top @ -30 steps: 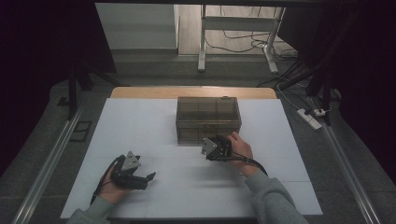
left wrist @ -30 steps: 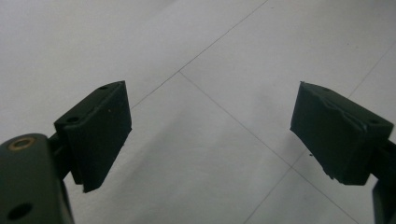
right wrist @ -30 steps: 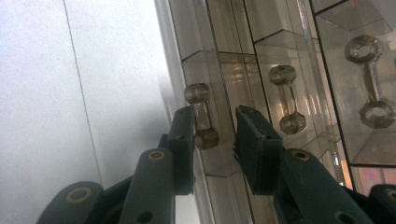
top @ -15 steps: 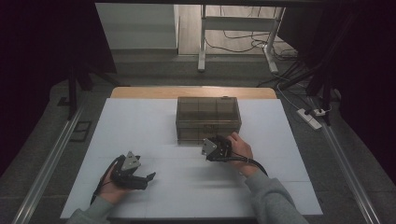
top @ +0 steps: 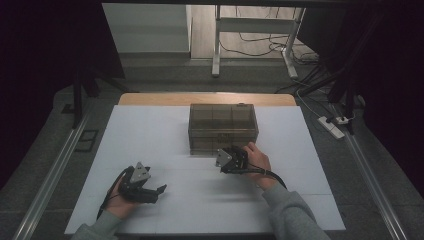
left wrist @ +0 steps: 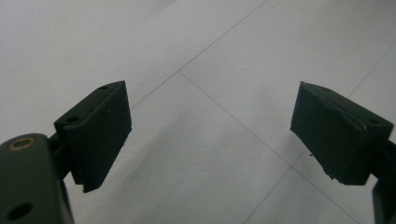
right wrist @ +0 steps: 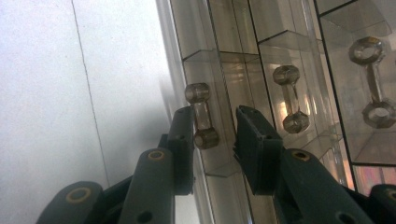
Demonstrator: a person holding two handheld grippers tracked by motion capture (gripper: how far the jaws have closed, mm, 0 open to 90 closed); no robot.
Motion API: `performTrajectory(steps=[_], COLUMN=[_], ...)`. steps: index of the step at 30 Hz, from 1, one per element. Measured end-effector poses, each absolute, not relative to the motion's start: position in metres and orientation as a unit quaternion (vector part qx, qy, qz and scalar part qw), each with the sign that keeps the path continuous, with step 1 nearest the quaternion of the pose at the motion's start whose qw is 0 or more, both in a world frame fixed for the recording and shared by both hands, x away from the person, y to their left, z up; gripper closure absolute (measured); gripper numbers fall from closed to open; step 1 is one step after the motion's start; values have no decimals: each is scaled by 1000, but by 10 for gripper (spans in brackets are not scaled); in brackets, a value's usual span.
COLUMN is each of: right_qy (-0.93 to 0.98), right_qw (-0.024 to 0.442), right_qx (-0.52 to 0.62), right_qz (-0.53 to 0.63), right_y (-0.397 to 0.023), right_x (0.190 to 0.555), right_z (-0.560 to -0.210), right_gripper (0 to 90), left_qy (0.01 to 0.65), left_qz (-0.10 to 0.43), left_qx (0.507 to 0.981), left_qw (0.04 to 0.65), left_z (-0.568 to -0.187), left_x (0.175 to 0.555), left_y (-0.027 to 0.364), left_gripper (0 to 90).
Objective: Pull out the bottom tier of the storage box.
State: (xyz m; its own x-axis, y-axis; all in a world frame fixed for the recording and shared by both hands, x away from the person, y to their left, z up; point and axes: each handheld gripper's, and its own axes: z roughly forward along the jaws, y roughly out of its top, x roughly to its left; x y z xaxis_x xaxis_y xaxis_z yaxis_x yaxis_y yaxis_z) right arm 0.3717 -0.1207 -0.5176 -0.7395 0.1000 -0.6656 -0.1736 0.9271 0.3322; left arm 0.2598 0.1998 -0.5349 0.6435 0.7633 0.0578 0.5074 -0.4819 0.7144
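Nothing has moved since the earlier frame: both my hands sit where they were. The drawer handle [right wrist: 201, 115], a small clear dumbbell-shaped pull, stands at centre of the right gripper view on the front of the smoky drawer box [top: 223, 120], its long axis running up the frame. My right gripper [right wrist: 212, 135] is nearer; its jaws are part-spread, straddling the handle's lower end, not yet clearly pinching. My left gripper [top: 159, 190] rests lower left on the white table [top: 150, 130], jaws spread, empty

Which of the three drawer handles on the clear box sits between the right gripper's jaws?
The leftmost handle in the right gripper view, beside the white table. It sits between the right gripper jaws; the other two handles lie clear.
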Motion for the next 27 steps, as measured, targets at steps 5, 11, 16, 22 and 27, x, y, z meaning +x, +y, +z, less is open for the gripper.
performTrajectory(steps=[5, 11, 16, 22, 27], right_qy=[914, 913, 914, 915, 916], right_qw=[360, 360, 359, 356, 354], right_qx=[-20, -19, -20, -19, -19], right_qz=[188, 188, 187, 188, 190], right_y=[-120, -120, -120, -120, -120], right_x=[371, 370, 370, 370, 369], right_z=[-517, -518, -518, -517, -517], right_gripper=[667, 667, 667, 667, 667], left_qy=[378, 378, 378, 379, 378], left_qz=[188, 188, 188, 188, 189], left_qx=[840, 840, 840, 840, 840], left_qw=[340, 340, 339, 339, 339], left_z=[-535, -535, -535, -535, -535], left_x=[260, 260, 260, 260, 260], left_y=[200, 200, 200, 200, 200], left_gripper=[125, 125, 125, 125, 125])
